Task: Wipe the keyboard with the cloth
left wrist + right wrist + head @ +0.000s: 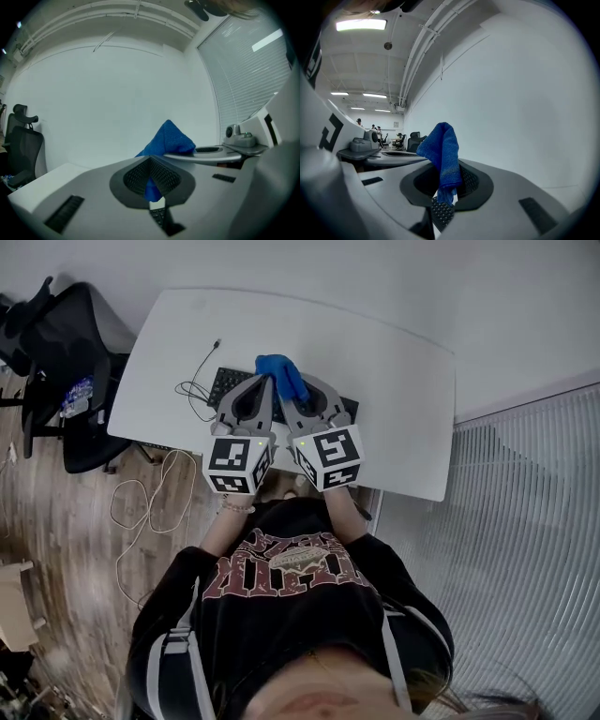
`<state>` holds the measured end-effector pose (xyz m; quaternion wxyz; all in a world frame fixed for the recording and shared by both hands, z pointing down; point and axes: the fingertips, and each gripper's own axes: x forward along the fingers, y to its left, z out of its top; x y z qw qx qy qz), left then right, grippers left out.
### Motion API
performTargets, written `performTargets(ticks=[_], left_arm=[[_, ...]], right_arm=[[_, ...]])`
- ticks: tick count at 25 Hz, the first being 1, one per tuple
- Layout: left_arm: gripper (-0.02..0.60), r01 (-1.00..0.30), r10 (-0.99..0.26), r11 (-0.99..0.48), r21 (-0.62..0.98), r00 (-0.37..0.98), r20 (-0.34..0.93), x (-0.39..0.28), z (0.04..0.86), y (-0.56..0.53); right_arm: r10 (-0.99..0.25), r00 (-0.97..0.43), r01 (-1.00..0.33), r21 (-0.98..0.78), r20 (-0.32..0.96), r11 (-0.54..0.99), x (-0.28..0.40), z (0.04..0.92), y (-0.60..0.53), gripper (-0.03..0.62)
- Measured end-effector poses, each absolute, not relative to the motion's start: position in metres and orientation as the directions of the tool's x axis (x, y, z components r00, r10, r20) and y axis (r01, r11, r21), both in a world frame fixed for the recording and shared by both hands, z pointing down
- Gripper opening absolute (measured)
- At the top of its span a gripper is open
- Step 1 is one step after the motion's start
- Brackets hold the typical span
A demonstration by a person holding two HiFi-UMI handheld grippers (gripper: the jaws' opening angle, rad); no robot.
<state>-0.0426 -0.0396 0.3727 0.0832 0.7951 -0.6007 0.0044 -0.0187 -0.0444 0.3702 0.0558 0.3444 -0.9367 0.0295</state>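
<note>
The black keyboard lies across the middle of the white table. A blue cloth is bunched over its centre. My left gripper and right gripper sit side by side above the keys, tips converging on the cloth. In the left gripper view the left gripper has its jaws together, with a strip of cloth between them and a few keys below. In the right gripper view the right gripper is shut on the cloth, which stands up in a fold.
The keyboard's thin cable curls on the table's left part. A black office chair stands left of the table, with loose cables on the wooden floor. A white slatted panel runs along the right.
</note>
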Motion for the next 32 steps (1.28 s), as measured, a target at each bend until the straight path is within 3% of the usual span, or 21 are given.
performTargets(ticks=[17,32], left_arm=[[0.034,-0.914,-0.89,-0.39,0.114,0.406,0.209,-0.128,0.424,-0.132],[0.034,-0.94,-0.793,-0.33,0.088,0.326,0.514,-0.233,0.587,-0.135]], right_arm=[[-0.732,-0.649,-0.757,-0.072,0.208,0.65,-0.095,0.413,-0.137,0.064],[-0.705,-0.614,-0.786,-0.192,0.355,0.588,-0.149,0.495,-0.169,0.064]])
